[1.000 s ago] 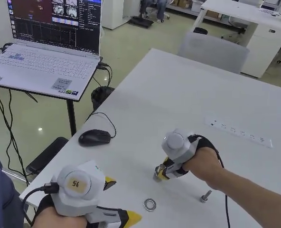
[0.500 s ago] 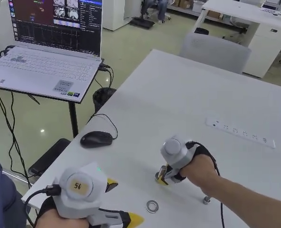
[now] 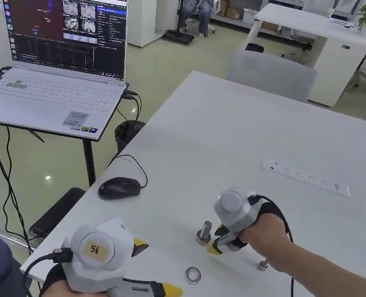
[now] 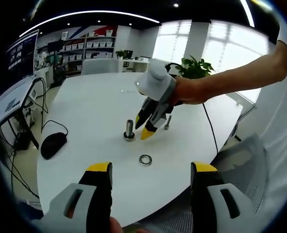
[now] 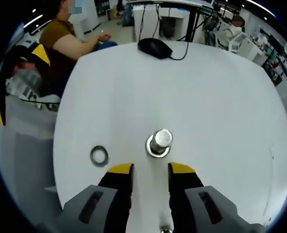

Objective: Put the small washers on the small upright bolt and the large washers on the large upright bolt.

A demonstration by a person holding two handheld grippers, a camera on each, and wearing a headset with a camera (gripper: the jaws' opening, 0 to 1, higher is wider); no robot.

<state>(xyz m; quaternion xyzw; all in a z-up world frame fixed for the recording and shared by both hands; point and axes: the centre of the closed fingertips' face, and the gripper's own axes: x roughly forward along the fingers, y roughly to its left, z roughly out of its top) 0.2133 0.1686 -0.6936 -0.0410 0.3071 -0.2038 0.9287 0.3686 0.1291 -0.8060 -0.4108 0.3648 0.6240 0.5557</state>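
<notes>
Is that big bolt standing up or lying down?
Standing up: the large bolt rises straight from the table, wide end down.

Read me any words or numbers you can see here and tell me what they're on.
"56", second digit unsure: round yellowish sticker on the grey left gripper.
White laptop's screen and palm-rest stickers: too small to read.
White power strip: markings too small to read.

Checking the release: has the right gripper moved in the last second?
Yes. The right gripper has drawn back from the large bolt, which its tips covered earlier, toward the small bolt.
</notes>
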